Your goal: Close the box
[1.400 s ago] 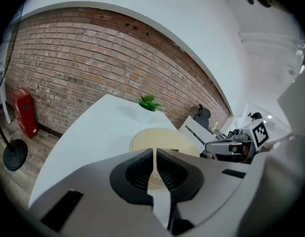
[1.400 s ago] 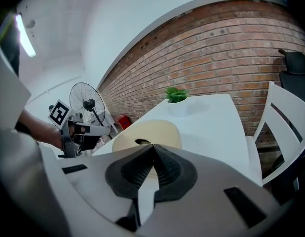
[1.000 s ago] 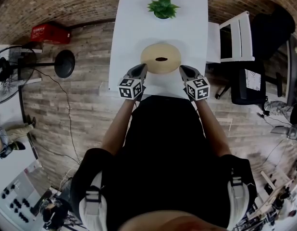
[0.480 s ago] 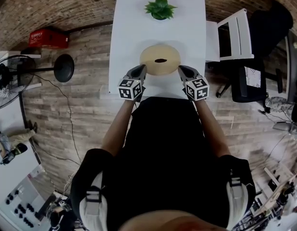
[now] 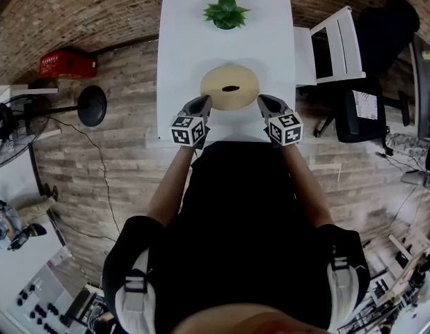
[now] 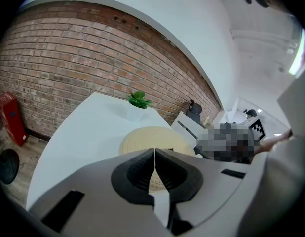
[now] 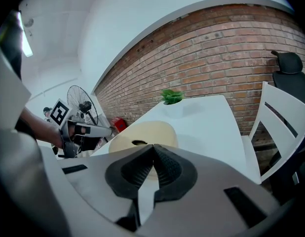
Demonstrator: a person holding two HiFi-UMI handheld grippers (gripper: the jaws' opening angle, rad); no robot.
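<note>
A round beige box (image 5: 229, 88) sits near the middle of the white surface (image 5: 180, 61), a little toward the person's edge, with a small dark oval on its top. Behind it, at the far end of the surface, stands a small green plant (image 5: 225, 11) in a white pot, well apart from the box. The left gripper (image 5: 203, 101) is at the near left of the box and the right gripper (image 5: 262, 100) at the near right. Both point toward the box from the surface's near edge, with their tips just beside its rim. In the left gripper view the left gripper's jaws are pressed together with nothing between them, and the box (image 6: 147, 139) lies beyond them. The right gripper view shows the same: its jaws are closed and empty, with the box (image 7: 142, 135) ahead and the left gripper (image 7: 88, 130) off to the side. A white chair (image 5: 326, 47) stands just right of the surface, and a red case (image 5: 67, 65) and a fan (image 5: 6, 117) are on the wooden floor to the left.
</note>
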